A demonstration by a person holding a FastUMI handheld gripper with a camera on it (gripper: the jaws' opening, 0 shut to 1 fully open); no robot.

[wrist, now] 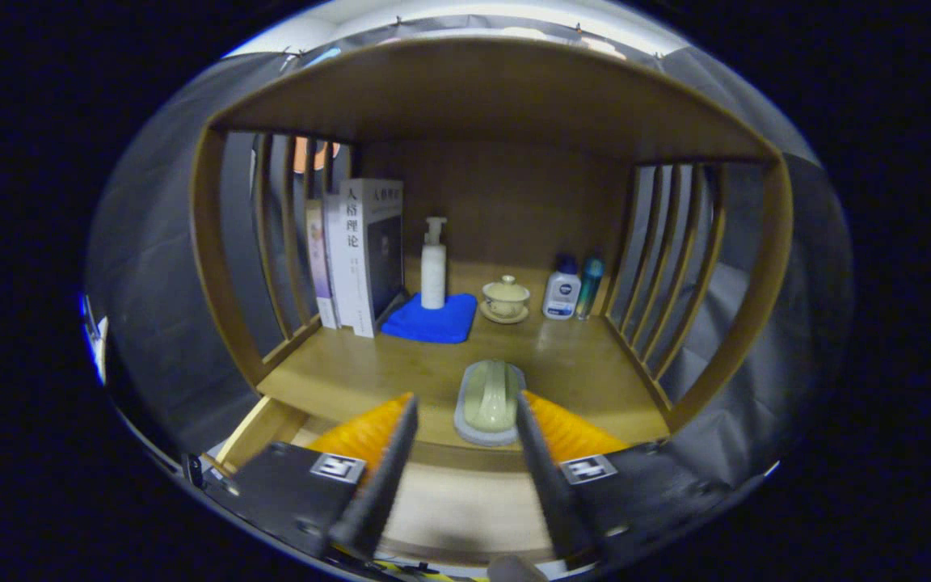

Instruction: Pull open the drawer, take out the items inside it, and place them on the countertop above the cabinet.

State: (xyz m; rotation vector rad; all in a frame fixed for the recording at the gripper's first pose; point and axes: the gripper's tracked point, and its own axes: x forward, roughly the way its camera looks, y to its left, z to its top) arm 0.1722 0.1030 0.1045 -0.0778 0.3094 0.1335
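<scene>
Between the spread gripper [465, 416] fingers lay a pale green lidded dish [490, 402] on the countertop [352, 372].
It looked ceramic, slippery and fragile; best held across its long sides.

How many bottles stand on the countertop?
3: a white pump bottle on the blue cloth, and a white bottle beside a teal bottle at the back right. None seems hidden.

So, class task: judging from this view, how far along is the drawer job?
Done: the drawer is pulled open below the countertop, and a pale green lidded dish sits at the countertop's front edge. In hand: nothing; the tongs are open around it. Left: can't tell; the drawer's inside looks mostly hidden.
</scene>
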